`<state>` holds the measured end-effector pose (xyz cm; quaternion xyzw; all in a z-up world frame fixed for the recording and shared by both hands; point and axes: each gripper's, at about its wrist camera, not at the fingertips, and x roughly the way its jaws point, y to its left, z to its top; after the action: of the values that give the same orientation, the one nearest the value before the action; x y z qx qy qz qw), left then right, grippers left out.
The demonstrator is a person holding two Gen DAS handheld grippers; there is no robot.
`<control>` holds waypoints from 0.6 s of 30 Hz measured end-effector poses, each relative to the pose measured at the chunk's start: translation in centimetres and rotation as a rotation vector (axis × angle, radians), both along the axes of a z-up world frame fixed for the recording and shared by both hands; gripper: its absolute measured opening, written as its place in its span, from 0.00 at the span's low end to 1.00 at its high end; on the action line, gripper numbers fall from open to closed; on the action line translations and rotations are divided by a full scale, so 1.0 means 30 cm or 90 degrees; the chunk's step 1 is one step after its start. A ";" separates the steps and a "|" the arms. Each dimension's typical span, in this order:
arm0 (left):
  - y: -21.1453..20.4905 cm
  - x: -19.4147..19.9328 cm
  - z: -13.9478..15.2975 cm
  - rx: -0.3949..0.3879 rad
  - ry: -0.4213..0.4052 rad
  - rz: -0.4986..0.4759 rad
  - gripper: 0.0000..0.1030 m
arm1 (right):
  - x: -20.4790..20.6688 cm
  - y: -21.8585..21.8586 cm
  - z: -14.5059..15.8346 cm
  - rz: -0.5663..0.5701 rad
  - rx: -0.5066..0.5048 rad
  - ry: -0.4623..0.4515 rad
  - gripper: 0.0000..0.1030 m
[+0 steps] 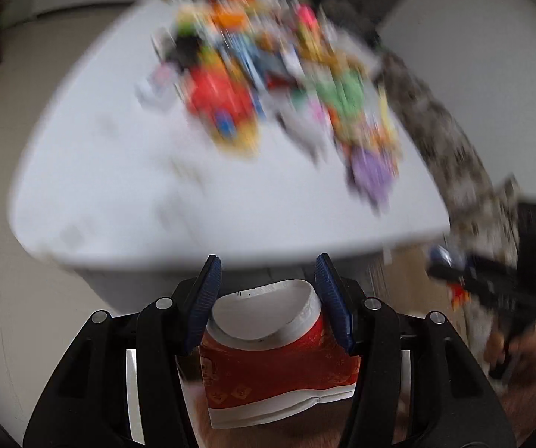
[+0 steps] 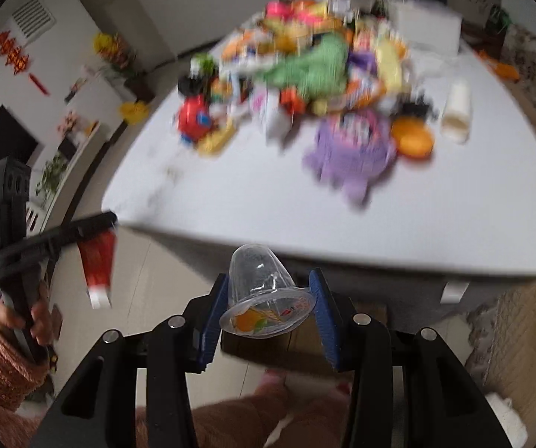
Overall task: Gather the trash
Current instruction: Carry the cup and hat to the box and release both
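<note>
Left gripper (image 1: 268, 291) pinches squashed red paper cup (image 1: 279, 362); right gripper (image 2: 268, 306), lower centre, clamps clear jelly cup (image 2: 264, 295) by its rim, so either could slip mid-swing.

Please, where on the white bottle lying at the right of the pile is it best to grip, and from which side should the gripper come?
Probably across the middle of the white bottle, coming from above with fingers either side of its round body. It lies flat on the table, apart from the pile.
</note>
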<state>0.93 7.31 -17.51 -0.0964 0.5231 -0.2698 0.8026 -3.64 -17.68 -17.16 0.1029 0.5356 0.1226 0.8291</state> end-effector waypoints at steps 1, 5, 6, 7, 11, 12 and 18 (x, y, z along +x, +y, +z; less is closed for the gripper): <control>-0.033 -0.032 -0.059 0.003 0.030 -0.023 0.50 | -0.018 0.000 -0.049 0.004 -0.002 0.023 0.43; -0.128 -0.117 -0.280 0.038 0.106 -0.061 0.50 | -0.065 -0.021 -0.223 -0.008 0.002 0.096 0.43; -0.145 -0.131 -0.338 0.044 0.125 -0.062 0.51 | -0.072 -0.030 -0.283 -0.013 0.002 0.117 0.43; -0.168 -0.142 -0.420 0.055 0.149 -0.057 0.51 | -0.076 -0.040 -0.350 -0.017 -0.004 0.137 0.43; -0.234 -0.128 -0.679 0.119 0.200 -0.017 0.51 | -0.064 -0.074 -0.588 -0.044 -0.012 0.199 0.45; -0.246 -0.120 -0.730 0.130 0.208 -0.007 0.53 | -0.053 -0.079 -0.656 -0.053 -0.021 0.214 0.47; -0.283 -0.038 -0.913 0.209 0.250 0.026 0.74 | 0.025 -0.098 -0.842 -0.094 -0.058 0.255 0.76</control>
<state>-0.21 -1.19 -44.89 -0.0257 0.7035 -0.1413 0.6960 -2.88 -20.61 -42.43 0.1265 0.6856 0.0146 0.7168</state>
